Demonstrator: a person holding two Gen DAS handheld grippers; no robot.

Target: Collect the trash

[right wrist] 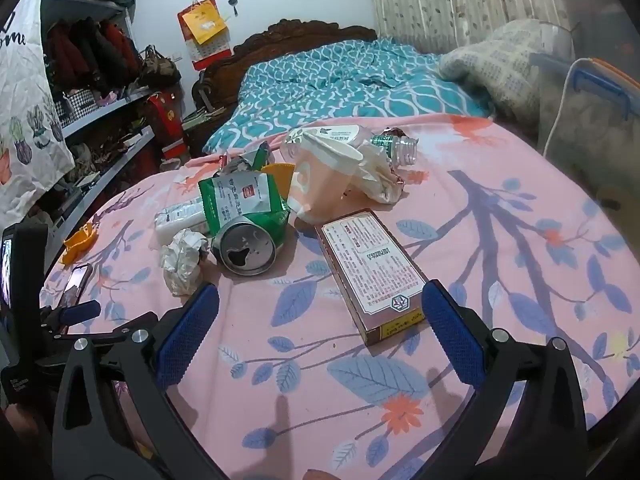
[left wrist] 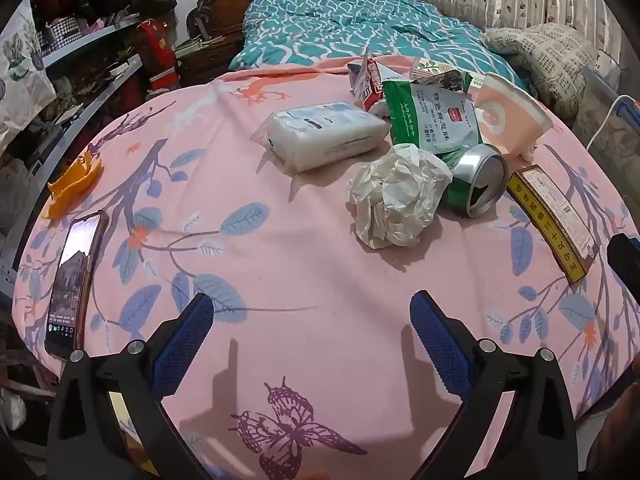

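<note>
We see a bed (right wrist: 360,80) with a rumpled teal patterned quilt at the back, and in front of it the surface (left wrist: 320,264) under a soft pink cloth printed with blue leaves and a purple butterfly. To the left stand cluttered shelves (right wrist: 104,112).

The trash sits in one heap toward the far middle of the surface. Largest is a flat brown cardboard box (right wrist: 372,272), printed with text, lying nearest our right tool (right wrist: 320,304) and partly between its fingers without touching them. Behind it a pink paper cup (right wrist: 320,180) lies tipped on its side against a clear plastic bottle (right wrist: 392,148). A torn green-and-white foil bag (left wrist: 432,120) leans on a dented green can (left wrist: 476,184), whose open top faces us. A soft white tissue pack (left wrist: 324,132) lies just left of the bag, and a crumpled paper ball (left wrist: 396,196) touches the can. A small red carton (left wrist: 370,84) stands behind.

Well apart, on the left edge, lie a phone (left wrist: 74,280) and an orange scrap (left wrist: 74,184).

Both our left tool (left wrist: 312,320) and right tool stand wide and hold nothing, above bare cloth.
</note>
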